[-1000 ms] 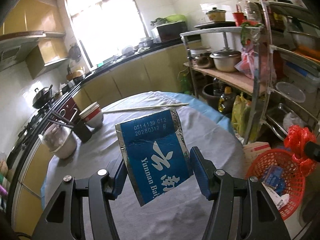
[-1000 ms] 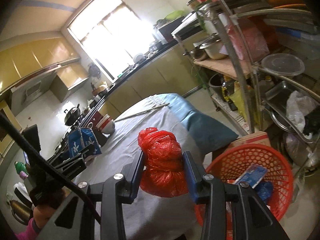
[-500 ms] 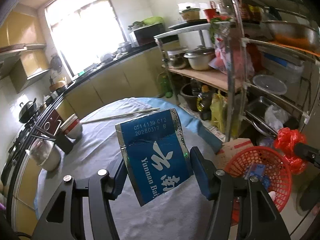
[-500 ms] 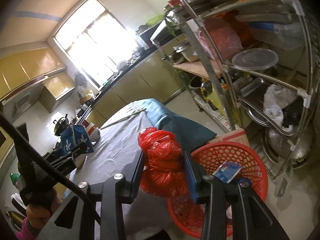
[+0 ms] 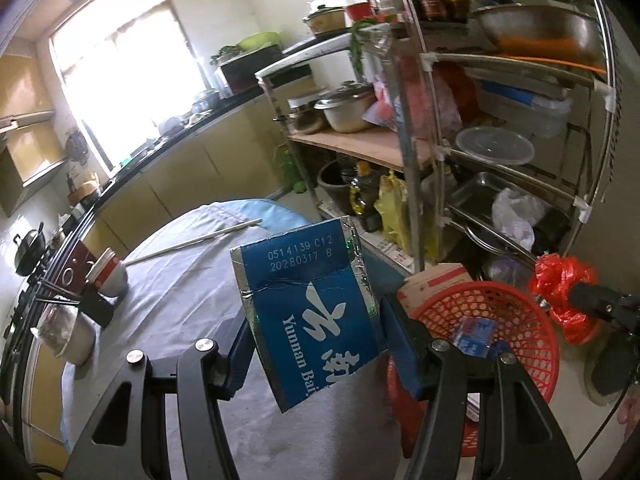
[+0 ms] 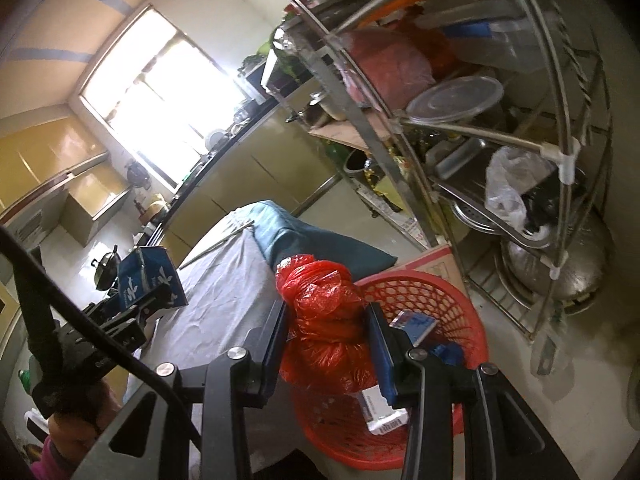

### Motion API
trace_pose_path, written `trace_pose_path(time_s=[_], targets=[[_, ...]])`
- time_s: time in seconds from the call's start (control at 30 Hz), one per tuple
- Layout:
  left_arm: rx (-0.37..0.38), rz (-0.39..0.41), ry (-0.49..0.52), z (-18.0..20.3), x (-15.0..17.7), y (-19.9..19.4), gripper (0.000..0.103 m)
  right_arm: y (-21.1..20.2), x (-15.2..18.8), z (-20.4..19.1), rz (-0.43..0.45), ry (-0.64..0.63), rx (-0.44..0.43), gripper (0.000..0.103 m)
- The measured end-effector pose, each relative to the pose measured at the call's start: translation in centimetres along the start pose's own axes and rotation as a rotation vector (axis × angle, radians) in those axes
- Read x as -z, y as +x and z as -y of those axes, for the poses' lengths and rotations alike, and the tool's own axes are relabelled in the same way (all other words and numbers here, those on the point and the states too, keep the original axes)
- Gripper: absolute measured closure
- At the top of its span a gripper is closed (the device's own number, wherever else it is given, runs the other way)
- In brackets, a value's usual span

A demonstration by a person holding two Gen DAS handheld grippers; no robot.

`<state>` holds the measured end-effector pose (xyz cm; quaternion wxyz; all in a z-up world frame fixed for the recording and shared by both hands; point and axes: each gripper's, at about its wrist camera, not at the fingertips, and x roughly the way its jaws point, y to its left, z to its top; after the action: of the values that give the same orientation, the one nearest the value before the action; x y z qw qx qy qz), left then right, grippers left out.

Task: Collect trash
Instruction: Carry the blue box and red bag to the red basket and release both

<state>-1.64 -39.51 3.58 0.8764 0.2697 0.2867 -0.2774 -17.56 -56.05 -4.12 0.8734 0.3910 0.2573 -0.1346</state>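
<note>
Carry step: left claw [image 5: 316, 344] gripped the blue carton [image 5: 308, 308], right claw [image 6: 328, 344] the red bag [image 6: 324, 320]; next, release both over the red basket [image 6: 460, 304].

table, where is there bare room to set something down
The grey cloth is bare between the chopstick and the left hand-held gripper. The far-left edge is crowded: stacked bowls, a covered bowl.

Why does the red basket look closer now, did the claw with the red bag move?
Yes. The right claw with the red bag has moved off the table and over the red basket.
</note>
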Motion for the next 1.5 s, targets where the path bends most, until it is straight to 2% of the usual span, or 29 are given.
trace_pose_path(time_s=[0.47,0.9,1.1,1.5], targets=[[0.065,-0.072,0.066,4.8,0.4,2.6,0.041,-0.7,0.3,3.7,-0.001,0.068,0.019,0.061],[0.118,-0.131,0.097,7.3,1.5,3.8,0.041,-0.9,1.1,5.6,-0.02,0.114,0.024,0.061],[0.141,-0.151,0.107,8.0,2.3,4.0,0.041,-0.8,1.5,5.7,-0.03,0.122,0.026,0.061],[0.214,-0.242,0.11,8.9,4.4,5.8,0.041,0.1,2.1,5.0,-0.055,0.12,0.025,0.061]])
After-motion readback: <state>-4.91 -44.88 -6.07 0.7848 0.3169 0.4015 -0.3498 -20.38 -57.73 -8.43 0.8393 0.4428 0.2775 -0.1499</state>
